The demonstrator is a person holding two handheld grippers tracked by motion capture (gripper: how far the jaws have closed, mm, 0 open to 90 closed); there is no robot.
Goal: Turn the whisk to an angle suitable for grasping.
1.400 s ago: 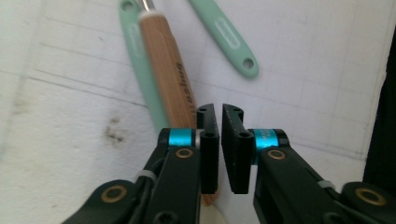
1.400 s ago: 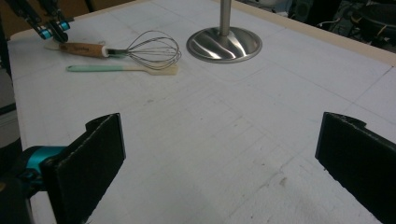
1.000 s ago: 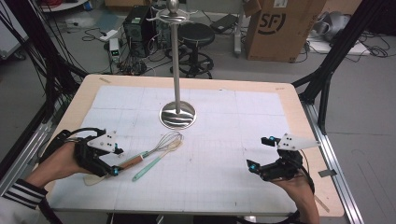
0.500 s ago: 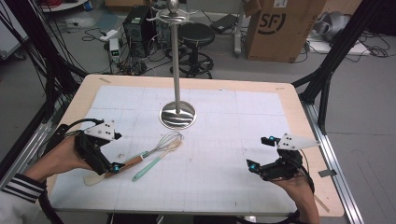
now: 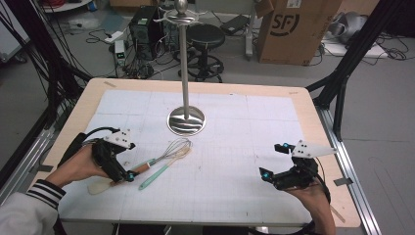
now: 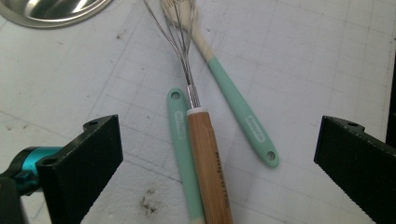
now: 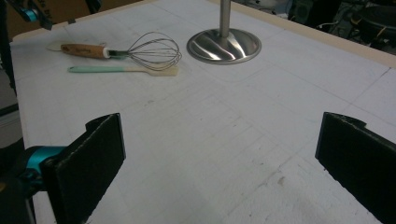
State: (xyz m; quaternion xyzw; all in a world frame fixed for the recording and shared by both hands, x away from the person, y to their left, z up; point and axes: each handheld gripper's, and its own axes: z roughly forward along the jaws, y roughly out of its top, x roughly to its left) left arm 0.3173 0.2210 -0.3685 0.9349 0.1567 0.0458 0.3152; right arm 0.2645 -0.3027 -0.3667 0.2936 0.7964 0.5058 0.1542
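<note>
A whisk (image 5: 166,152) with a wooden handle (image 6: 208,163) lies left of centre on the white mat. Two mint-handled spatulas lie by it. One spatula (image 5: 164,166) lies alongside on the right. The other spatula's handle (image 6: 180,140) runs under the whisk's left side, and its cream blade (image 5: 100,186) shows near my left hand. My left gripper (image 5: 122,171) hovers open over the whisk handle. Its jaws have just been opening and stand wide on either side of the handle without touching it (image 6: 217,135). My right gripper (image 5: 271,160) rests open at the near right over bare mat (image 7: 219,126).
A steel stand with a round base (image 5: 186,120) and a tall pole rises at the middle of the table. The white gridded mat (image 5: 235,147) covers most of the wooden tabletop. Beyond the far edge are a cardboard box (image 5: 288,29), a stool and cables.
My left gripper has moved right and down over the whisk's wooden handle. The whisk, the spatulas and the right gripper have stayed put.
</note>
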